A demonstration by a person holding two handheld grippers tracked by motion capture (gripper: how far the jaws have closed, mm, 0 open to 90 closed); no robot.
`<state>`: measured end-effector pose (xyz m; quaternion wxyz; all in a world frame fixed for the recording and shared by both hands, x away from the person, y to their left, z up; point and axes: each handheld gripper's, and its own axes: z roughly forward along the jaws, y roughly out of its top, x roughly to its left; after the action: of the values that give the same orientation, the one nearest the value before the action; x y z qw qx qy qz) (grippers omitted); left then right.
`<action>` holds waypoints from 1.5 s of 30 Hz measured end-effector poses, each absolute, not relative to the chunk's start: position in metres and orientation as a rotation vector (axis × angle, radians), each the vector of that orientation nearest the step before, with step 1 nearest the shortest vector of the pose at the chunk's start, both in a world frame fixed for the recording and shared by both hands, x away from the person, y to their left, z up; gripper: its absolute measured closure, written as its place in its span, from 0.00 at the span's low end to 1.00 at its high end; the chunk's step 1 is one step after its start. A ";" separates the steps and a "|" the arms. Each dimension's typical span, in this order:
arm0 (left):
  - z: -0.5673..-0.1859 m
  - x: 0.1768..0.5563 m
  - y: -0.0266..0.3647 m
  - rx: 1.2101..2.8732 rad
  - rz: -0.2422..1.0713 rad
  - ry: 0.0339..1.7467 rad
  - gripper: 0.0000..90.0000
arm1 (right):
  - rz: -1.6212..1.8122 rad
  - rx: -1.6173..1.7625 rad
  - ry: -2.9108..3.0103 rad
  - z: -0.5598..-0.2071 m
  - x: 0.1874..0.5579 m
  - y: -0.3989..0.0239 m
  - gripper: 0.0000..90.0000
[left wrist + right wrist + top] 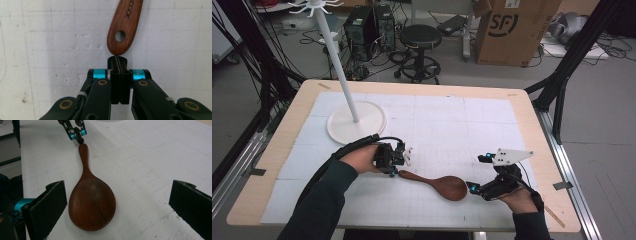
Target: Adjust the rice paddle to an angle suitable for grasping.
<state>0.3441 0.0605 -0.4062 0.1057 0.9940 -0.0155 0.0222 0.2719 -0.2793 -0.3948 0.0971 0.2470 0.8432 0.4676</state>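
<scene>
Right now the spoon [439, 184] lies flat on the white mat [447, 120], its handle end just ahead of the left claw [117, 58] and its bowl between the wide-spread jaws of the right claw [117, 202]. The left claw's jaws are pressed together with nothing between them; their tips sit at, perhaps touching, the rounded handle end by the hanging hole.

Likely trouble starts there. Closed tips can only push, so any forward nudge may slide or spin the spoon across the smooth mat, away from the right claw's span. If the left claw means to take the handle, it must first open, and opening this close could knock the end sideways. The right claw's pads stand well apart from the bowl on both sides, so nothing steadies it; closing on that curved, polished bowl could squeeze it out or tip it up.

Beyond the left claw stands a white rack [343, 75], its round base [357, 122] close behind the hand. A lift or swing of the handle that way could strike the pole. Between the two claws nothing else lies on the mat.
</scene>
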 end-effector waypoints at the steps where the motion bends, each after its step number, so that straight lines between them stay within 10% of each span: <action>1: -0.406 0.344 0.060 2.929 0.065 -0.051 1.00 | 1.384 0.729 2.497 -0.395 0.272 -0.279 0.00; 15: -0.404 0.345 0.057 2.917 0.089 -0.046 0.98 | 1.384 0.725 2.495 -0.395 0.272 -0.280 0.00; 36: -0.376 0.330 0.107 2.675 0.047 0.213 0.26 | 1.383 0.729 2.506 -0.395 0.272 -0.279 0.00; 45: -0.373 0.323 0.134 2.554 0.072 0.344 0.14 | 1.381 0.721 2.516 -0.395 0.273 -0.276 0.00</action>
<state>0.3235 0.1338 -0.3729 0.2780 0.9516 0.1283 0.0269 0.2732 -0.2755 -0.3947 0.0910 0.2427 0.8467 0.4647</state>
